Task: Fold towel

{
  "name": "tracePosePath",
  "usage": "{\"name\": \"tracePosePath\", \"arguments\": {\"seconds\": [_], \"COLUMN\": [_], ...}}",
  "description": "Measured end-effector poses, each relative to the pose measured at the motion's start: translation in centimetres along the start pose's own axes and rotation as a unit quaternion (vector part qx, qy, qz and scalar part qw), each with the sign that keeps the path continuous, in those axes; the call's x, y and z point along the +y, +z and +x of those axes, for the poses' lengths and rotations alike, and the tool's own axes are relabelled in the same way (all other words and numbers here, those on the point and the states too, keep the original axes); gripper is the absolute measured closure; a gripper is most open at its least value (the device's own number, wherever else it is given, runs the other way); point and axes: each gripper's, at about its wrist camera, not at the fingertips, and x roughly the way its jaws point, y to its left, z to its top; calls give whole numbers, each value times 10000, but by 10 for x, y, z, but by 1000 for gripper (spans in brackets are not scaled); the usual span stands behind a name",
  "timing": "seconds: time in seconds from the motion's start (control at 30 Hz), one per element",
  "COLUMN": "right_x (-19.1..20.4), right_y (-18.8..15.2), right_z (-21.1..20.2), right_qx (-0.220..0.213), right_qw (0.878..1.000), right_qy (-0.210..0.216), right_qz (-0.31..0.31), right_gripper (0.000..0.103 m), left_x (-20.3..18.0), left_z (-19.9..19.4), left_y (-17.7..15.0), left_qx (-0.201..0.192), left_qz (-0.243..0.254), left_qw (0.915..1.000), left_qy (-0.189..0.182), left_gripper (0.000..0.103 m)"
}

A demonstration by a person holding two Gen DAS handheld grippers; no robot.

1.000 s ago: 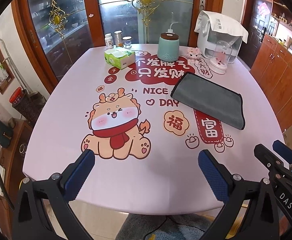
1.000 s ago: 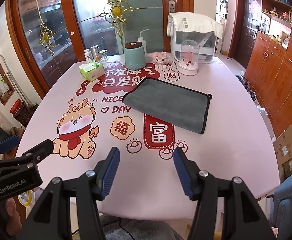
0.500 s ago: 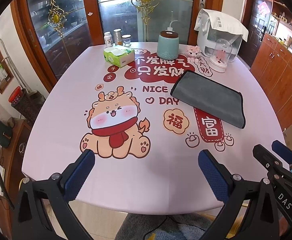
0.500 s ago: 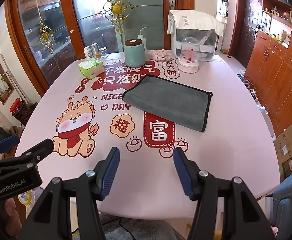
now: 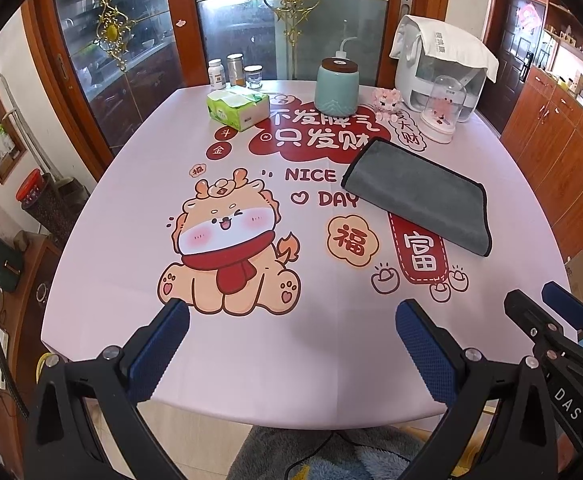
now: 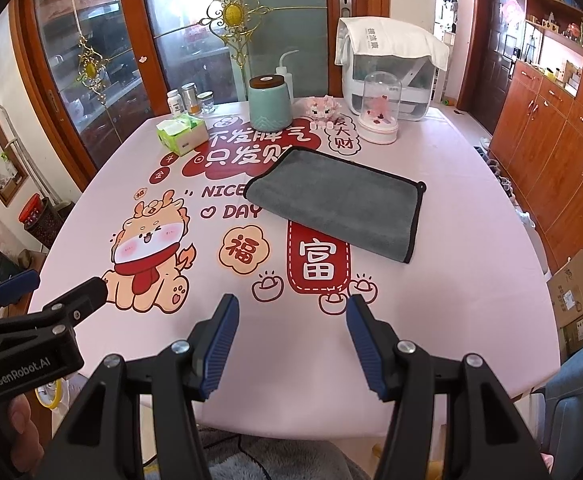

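Item: grey towel (image 6: 337, 208), lying flat on the counter (image 6: 471, 280), apparently already doubled, its black-bound edges toward the right and far sides. It rests just right of the printed words NICE DAY (image 6: 231, 202), nearer than the teal canister (image 6: 270, 102) and the domed ornament (image 6: 381, 108), with its near corner touching the red printed banner (image 6: 317, 264).

Step in hand, as judged: the approach; no fold begun from this pose. To do it well, bring each tool to a separate corner on one short edge, pinch only the upper layers cleanly, lift low, and lay the edge squarely over the opposite edge so the bindings line up.

Left tool (image 5: 291, 344): spread wide, holding nothing, touching nothing, hovering over the near counter edge, well apart from the towel, below the cartoon dragon (image 5: 227, 240).

Right tool (image 6: 289, 340): spread, less widely, empty, also at the near edge, in line with the red banner, well short of the towel.
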Motion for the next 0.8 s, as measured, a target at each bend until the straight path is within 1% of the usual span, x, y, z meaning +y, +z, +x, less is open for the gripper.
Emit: {"name": "tracePosePath", "arguments": {"seconds": [0.8], "right_x": [-1], "right_y": [-1], "right_z": [8], "right_qx": [46], "right_qw": [10000], "right_qy": [32], "right_qz": [10], "right_gripper": [47], "left_x": [-5], "left_z": [4], "left_y": [1], "left_qx": [42], "left_qz": [-3], "left_qw": [10000], "left_qy": [19], "left_gripper": [1]}}
